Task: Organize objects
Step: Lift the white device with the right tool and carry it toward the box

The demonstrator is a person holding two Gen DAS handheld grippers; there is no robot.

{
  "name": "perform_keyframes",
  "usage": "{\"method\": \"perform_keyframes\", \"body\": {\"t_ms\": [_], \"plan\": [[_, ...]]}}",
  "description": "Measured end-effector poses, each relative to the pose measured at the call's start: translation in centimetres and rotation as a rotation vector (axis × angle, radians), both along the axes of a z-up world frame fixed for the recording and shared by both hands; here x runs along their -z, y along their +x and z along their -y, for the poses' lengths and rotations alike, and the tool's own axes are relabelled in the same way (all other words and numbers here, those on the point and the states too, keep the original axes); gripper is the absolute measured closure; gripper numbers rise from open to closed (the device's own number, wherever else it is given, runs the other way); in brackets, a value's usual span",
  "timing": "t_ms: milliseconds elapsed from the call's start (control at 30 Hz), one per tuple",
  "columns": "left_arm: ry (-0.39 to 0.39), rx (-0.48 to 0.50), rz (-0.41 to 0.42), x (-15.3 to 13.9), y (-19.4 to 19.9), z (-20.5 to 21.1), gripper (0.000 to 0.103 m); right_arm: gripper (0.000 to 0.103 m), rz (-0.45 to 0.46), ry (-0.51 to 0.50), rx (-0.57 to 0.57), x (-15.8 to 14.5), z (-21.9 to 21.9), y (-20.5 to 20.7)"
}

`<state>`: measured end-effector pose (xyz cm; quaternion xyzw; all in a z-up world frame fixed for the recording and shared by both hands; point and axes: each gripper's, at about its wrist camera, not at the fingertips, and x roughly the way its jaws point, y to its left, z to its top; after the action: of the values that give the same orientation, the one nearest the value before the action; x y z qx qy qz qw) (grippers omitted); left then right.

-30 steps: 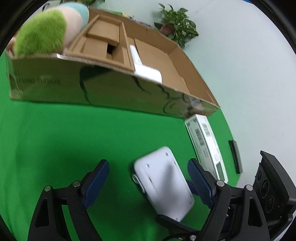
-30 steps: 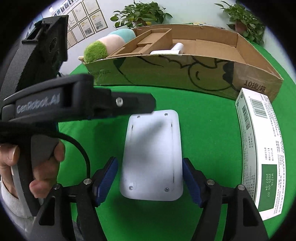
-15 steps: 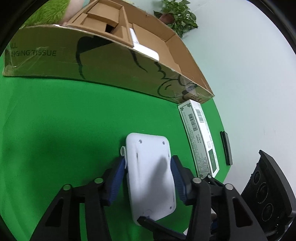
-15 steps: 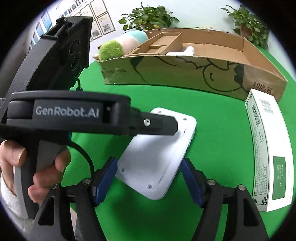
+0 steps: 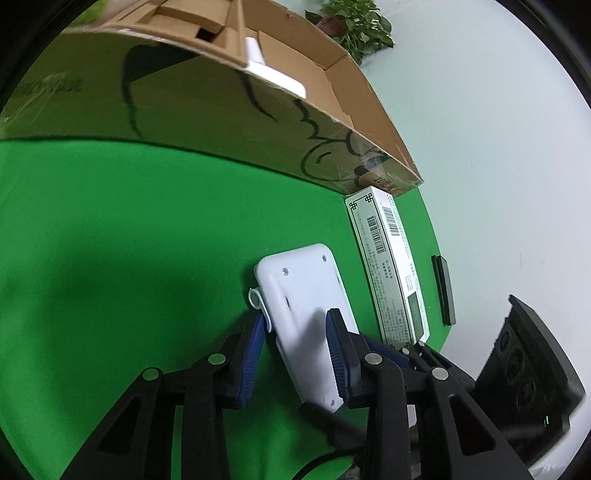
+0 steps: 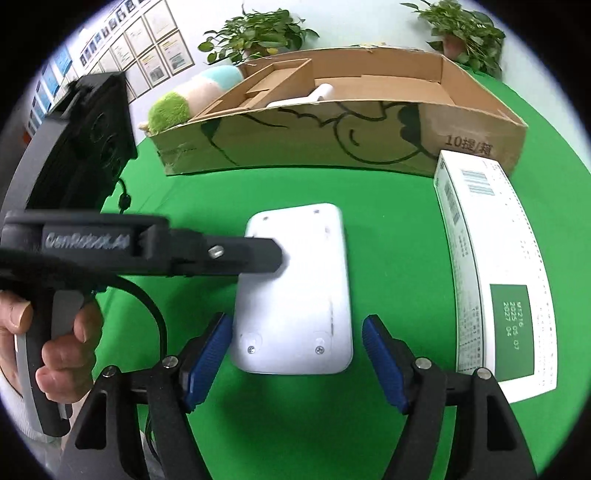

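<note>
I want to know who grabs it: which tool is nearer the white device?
Left. The left tool is clamped on the white device; the right tool straddles its near end, open.

Your left wrist view looks close and low over the green table (image 5: 129, 240) toward the cardboard box (image 5: 221, 110) at upper frame; your right wrist view faces the same box (image 6: 332, 136), shared.

White device (image 5: 306, 314), green cloth (image 5: 129, 240), brown box (image 6: 369, 144) with dark line-drawing.

Pale wall (image 6: 192, 11) carries framed sheets (image 6: 147, 59); potted plants (image 6: 255, 37) stand behind.
</note>
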<state>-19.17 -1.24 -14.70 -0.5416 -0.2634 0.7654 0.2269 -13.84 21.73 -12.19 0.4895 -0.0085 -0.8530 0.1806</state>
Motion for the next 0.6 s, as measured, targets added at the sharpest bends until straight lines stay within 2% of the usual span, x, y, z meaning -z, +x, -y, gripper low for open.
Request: {"method": "perform_keyframes", "body": {"t_ms": [100, 367, 600], "plan": [[-0.019, -0.001, -0.007, 0.0, -0.2, -0.2, 0.074, 0.032, -0.021, 0.033, -0.026, 0.0, 1.1, -0.3], [-0.024, 0.008, -0.035, 0.0, -0.2, 0.0, 0.078, 0.036, -0.038, 0.036, 0.03, 0.4, 1.3, -0.6], [-0.055, 0.003, -0.147, -3.9, 0.6, -0.5, 0.08, 0.037, -0.097, -0.001, 0.068, -1.1, 0.9, 0.0]]}}
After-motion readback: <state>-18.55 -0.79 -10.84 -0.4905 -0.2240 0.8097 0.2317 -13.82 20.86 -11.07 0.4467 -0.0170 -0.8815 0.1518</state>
